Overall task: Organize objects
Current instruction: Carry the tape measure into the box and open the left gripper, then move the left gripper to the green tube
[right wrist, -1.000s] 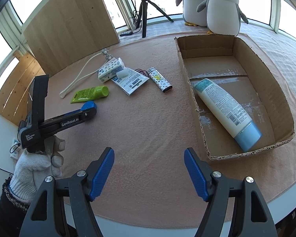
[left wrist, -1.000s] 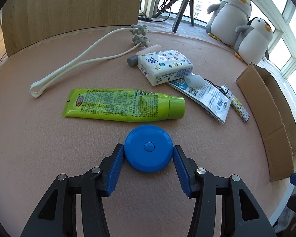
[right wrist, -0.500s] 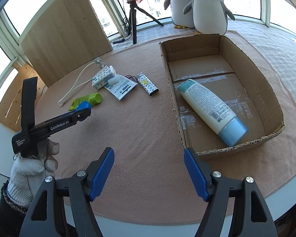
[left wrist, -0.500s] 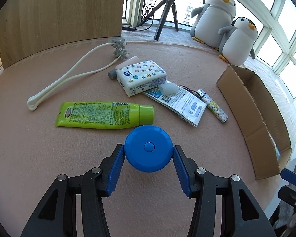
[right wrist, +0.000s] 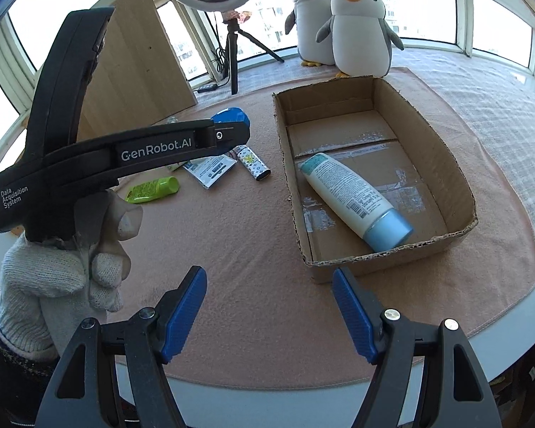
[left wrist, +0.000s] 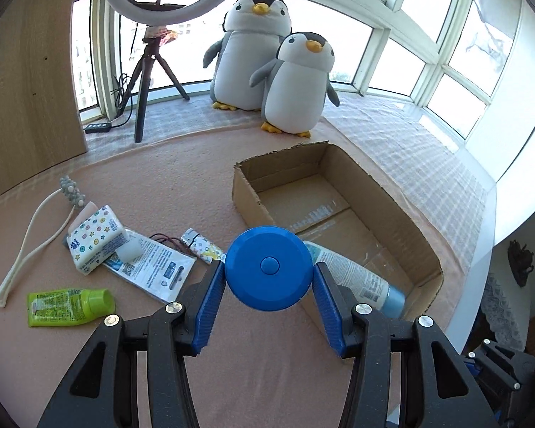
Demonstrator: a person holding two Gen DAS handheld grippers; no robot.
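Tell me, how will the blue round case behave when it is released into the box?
The blue round case looks rigid with smooth sides, so it may slip. Dropped on edge into the cardboard box, it could roll; laid flat, it probably stays.

My left claw holds the disc above the mat. The box lies ahead to its right, a tube in it.

— Black plastic frames on both, left gripper and right gripper; ribbed blue pads; silver screws.

— White "GenRobot.AI" and "Data Acquisition System" lettering. White knit glove on left hand, dark sleeve cuff.
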